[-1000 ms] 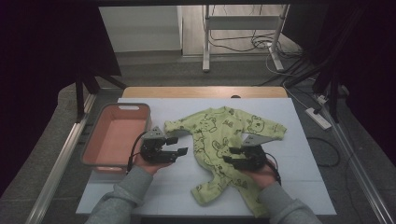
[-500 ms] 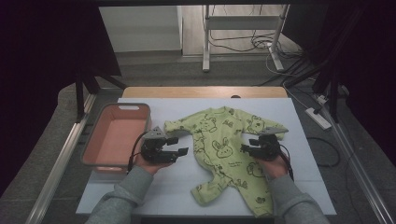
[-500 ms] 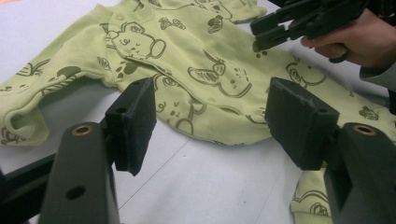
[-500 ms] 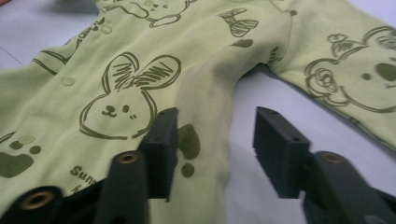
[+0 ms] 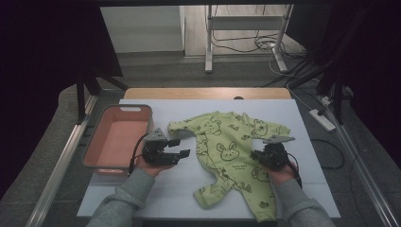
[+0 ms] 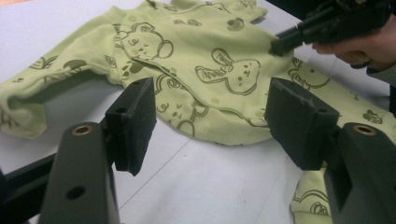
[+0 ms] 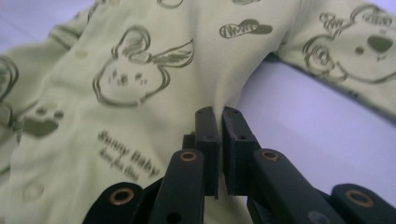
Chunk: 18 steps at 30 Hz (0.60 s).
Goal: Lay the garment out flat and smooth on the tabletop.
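Observation:
A light green baby romper [image 5: 227,151] printed with rabbits and bears lies spread on the white table [image 5: 302,123]. My right gripper [image 5: 256,156] sits at the romper's right side. Its jaws have just been closing and are now shut on a pinched fold of the romper [image 7: 140,70], as the right gripper view shows at the gripper [image 7: 222,122]. My left gripper [image 5: 182,147] rests on the table just left of the romper, open, nothing between its pads [image 6: 135,116]. In the left gripper view, the romper [image 6: 196,51] lies beyond the open gripper [image 6: 215,116], with the right gripper [image 6: 285,43] farther off.
A pink plastic bin [image 5: 124,109] stands at the table's left, beside my left hand. A metal stand [image 5: 246,33] and cables lie on the floor beyond the table's far edge. A power strip [image 5: 322,119] sits off the right edge.
My right gripper moved to the right across the romper and closed on a fold at its side. The left gripper stayed where it was.

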### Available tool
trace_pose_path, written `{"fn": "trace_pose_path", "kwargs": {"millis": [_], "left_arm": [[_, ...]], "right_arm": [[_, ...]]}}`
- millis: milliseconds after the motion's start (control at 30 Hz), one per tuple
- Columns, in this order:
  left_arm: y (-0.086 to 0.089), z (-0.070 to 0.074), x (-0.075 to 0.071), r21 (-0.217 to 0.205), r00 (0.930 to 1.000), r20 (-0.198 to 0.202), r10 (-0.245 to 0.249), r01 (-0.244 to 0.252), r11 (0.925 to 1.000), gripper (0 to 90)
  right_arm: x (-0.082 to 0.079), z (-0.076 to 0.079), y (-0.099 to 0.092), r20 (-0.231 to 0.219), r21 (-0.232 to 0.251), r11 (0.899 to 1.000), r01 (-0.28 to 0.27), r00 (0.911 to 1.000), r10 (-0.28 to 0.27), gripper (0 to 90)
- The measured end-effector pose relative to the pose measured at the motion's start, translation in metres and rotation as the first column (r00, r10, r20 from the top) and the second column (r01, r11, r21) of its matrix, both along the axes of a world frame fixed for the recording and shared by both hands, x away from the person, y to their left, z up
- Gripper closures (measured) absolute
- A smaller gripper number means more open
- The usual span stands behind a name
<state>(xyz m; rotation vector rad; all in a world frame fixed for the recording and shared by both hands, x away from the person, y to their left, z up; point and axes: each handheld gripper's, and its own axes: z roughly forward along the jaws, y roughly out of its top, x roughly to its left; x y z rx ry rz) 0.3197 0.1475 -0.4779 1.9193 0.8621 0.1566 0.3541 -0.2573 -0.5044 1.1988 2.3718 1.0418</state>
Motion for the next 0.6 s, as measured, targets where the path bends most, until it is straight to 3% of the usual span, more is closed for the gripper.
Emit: {"fn": "trace_pose_path", "kwargs": {"millis": [167, 233, 300, 467, 600], "left_arm": [[-0.001, 0.000, 0.000, 0.001, 1.0000, -0.001, -0.003, 0.003, 1.0000, 33.9], [-0.001, 0.000, 0.000, 0.000, 1.0000, 0.000, -0.003, 0.003, 1.0000, 34.0], [-0.001, 0.000, 0.000, -0.001, 1.0000, 0.000, -0.001, 0.001, 1.0000, 34.0], [-0.001, 0.000, 0.000, 0.001, 1.0000, 0.001, -0.003, 0.003, 1.0000, 33.9], [-0.002, -0.001, 0.001, 0.003, 1.0000, -0.001, -0.004, 0.004, 1.0000, 33.9]], "right_arm": [[-0.003, -0.004, -0.001, -0.022, -0.011, 1.000, -0.007, 0.9997, 0.007, 85.1], [-0.002, -0.006, -0.001, -0.028, -0.003, 1.000, -0.006, 0.9996, 0.006, 80.4], [-0.001, -0.005, -0.003, -0.007, 0.001, 1.000, -0.006, 1.0000, 0.006, 68.9], [0.007, 0.006, -0.013, 0.074, 0.064, 0.997, 0.036, 0.9964, -0.041, 59.7], [0.023, 0.009, -0.024, 0.089, 0.051, 0.992, 0.113, 0.9891, -0.117, 54.0]]}}
